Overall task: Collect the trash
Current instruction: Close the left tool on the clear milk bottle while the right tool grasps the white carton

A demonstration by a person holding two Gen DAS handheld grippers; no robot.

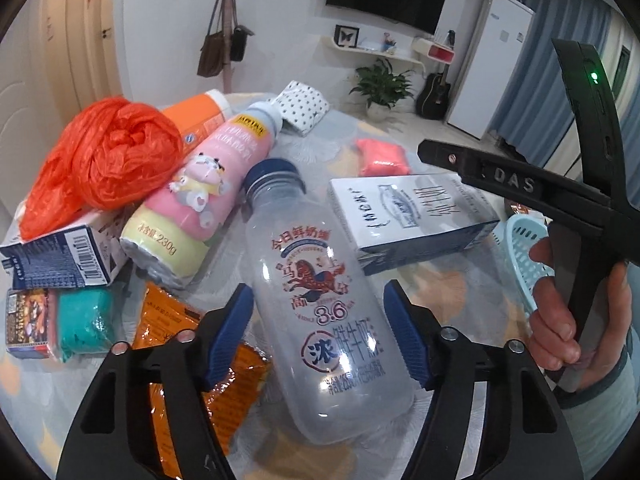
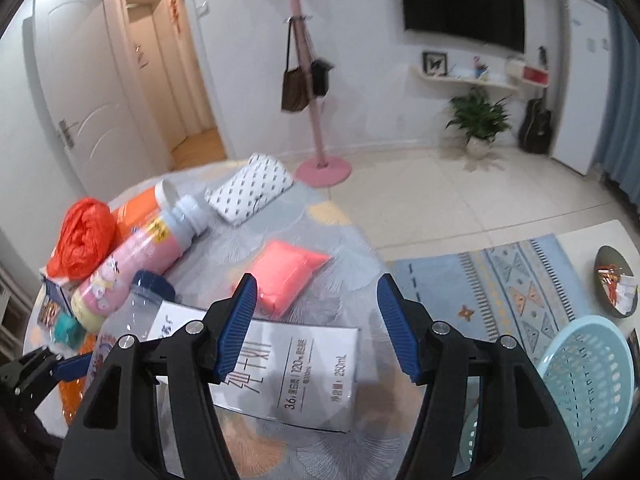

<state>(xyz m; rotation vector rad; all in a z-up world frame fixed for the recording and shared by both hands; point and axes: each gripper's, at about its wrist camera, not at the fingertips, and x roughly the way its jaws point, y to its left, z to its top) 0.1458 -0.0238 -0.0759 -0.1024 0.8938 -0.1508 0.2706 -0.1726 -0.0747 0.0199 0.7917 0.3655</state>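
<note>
Your left claw (image 1: 318,336) stands open, its blue pads on either side of the clear milk bottle (image 1: 320,320) that lies on the table (image 1: 328,136) with its dark blue cap pointing away from you; neither pad clearly touches the plastic. Your right claw (image 2: 314,328) is open too, hovering above the white milk carton (image 2: 296,380), which lies flat just beside the bottle.

The left wrist view alone shows your right hand (image 1: 560,320) on its handle, the barcoded box (image 1: 60,260) under the orange plastic bag (image 1: 108,156), the teal wad (image 1: 86,320) and the orange wrapper (image 1: 172,320) beneath your left finger. The right wrist view alone shows the whole light-blue basket (image 2: 584,380) at the table's near right edge (only a sliver shows in the other), and the rug (image 2: 520,280) on the floor. Both views show the pink bottle (image 2: 132,264), the salmon packet (image 2: 288,272) and the dotted pack (image 2: 252,186).
</note>
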